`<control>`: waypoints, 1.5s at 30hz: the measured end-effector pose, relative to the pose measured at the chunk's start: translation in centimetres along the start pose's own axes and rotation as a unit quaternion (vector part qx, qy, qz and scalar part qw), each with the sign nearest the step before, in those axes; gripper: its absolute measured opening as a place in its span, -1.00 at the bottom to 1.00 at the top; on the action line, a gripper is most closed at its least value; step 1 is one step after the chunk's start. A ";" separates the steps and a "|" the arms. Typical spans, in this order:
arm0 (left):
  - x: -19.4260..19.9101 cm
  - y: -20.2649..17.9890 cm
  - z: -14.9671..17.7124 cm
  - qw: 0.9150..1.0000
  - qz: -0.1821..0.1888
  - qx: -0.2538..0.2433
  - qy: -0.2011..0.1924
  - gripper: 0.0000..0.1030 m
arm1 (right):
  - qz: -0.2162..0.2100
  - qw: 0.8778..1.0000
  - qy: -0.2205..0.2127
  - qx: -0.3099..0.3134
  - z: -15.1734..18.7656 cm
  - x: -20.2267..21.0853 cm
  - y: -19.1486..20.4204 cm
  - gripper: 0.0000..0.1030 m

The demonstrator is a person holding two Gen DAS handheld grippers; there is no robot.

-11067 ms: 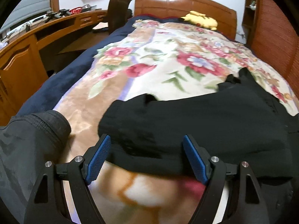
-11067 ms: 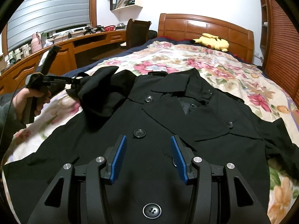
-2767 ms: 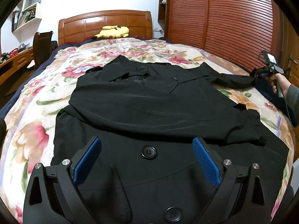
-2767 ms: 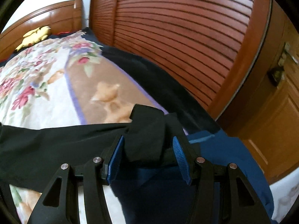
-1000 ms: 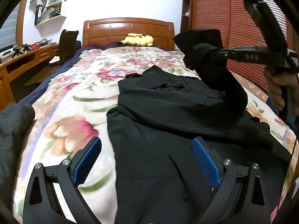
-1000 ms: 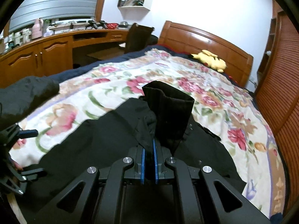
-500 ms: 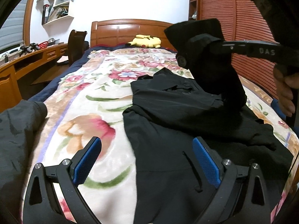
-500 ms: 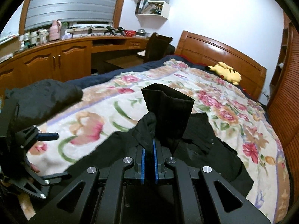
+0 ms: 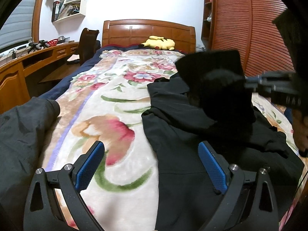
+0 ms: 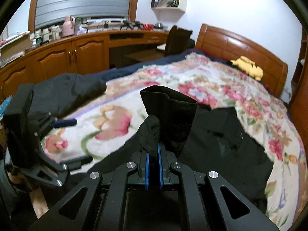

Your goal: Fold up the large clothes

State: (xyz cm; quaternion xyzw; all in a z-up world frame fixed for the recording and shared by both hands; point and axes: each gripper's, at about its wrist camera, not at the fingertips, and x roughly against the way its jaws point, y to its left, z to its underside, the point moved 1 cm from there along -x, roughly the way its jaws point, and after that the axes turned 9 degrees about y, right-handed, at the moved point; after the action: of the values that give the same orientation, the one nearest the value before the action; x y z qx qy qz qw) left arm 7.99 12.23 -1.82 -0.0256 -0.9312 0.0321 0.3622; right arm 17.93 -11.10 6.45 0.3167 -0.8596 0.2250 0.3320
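Observation:
A black coat (image 9: 192, 138) lies on the floral bedspread (image 9: 115, 104); it also shows in the right wrist view (image 10: 221, 140). My right gripper (image 10: 153, 155) is shut on the coat's sleeve (image 10: 171, 111) and holds its cuff up over the coat body. In the left wrist view that raised sleeve (image 9: 217, 80) hangs from the right gripper at the right. My left gripper (image 9: 152, 165) is open and empty, low over the coat's left edge. It also shows in the right wrist view (image 10: 63, 140), at the left.
A dark grey jacket (image 9: 21, 127) lies at the bed's left edge. A yellow plush toy (image 9: 159, 42) sits by the wooden headboard (image 9: 148, 32). A wooden desk (image 10: 77, 52) and chair (image 10: 177, 40) stand left of the bed; a slatted wardrobe (image 9: 250, 28) is on the right.
My right gripper has carried the sleeve further left across the coat. My left gripper has swung left, so more bedspread and the grey jacket are in view.

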 end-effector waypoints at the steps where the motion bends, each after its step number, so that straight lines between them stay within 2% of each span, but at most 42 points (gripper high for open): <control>1: 0.0 0.0 0.0 1.000 0.000 0.000 0.000 0.91 | -0.002 1.000 0.006 0.000 0.3 -0.5 -0.2 -0.86; 4: 0.1 0.0 0.1 1.000 -0.001 0.000 0.000 0.91 | -0.011 1.000 0.024 -0.005 0.7 -1.8 -0.7 -0.86; 7: 0.0 0.1 0.0 1.000 -0.001 0.000 0.001 0.91 | -0.011 0.999 0.036 -0.001 0.8 -2.5 -0.5 -0.69; 15: -0.1 0.1 0.0 1.000 -0.001 0.000 0.000 0.90 | -0.022 1.000 0.019 0.006 0.2 -1.5 -1.0 -0.06; 19: -0.1 -0.1 0.0 1.000 -0.002 -0.002 0.002 0.90 | -0.016 1.000 0.017 0.005 1.7 -1.0 -0.5 0.12; 21: -0.1 -0.1 0.0 1.000 -0.002 -0.002 0.001 0.91 | -0.013 1.000 0.018 0.006 2.2 -0.7 -0.1 0.33; 23: -0.1 -0.1 0.0 1.000 -0.002 -0.002 0.001 0.91 | -0.017 1.000 0.014 0.008 2.5 -0.1 0.4 0.40; 30: 0.0 -0.1 -0.1 1.000 -0.002 0.001 0.001 0.91 | 0.009 1.000 0.010 0.002 4.3 1.2 0.9 0.41; 33: -0.1 -0.3 -0.1 1.000 0.002 -0.002 0.003 0.91 | 0.030 0.999 0.029 -0.011 4.9 0.2 0.0 0.40; 45: -1.3 -4.4 1.5 0.996 0.036 -0.063 0.049 0.90 | 0.097 0.988 0.059 -0.108 10.0 0.4 -4.3 0.40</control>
State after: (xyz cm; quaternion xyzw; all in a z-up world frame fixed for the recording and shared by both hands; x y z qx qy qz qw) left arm 7.87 7.72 -3.48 -0.0836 -0.9108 -0.0153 0.4039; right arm 16.38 -20.21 0.75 0.1808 -0.8843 0.1804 0.3910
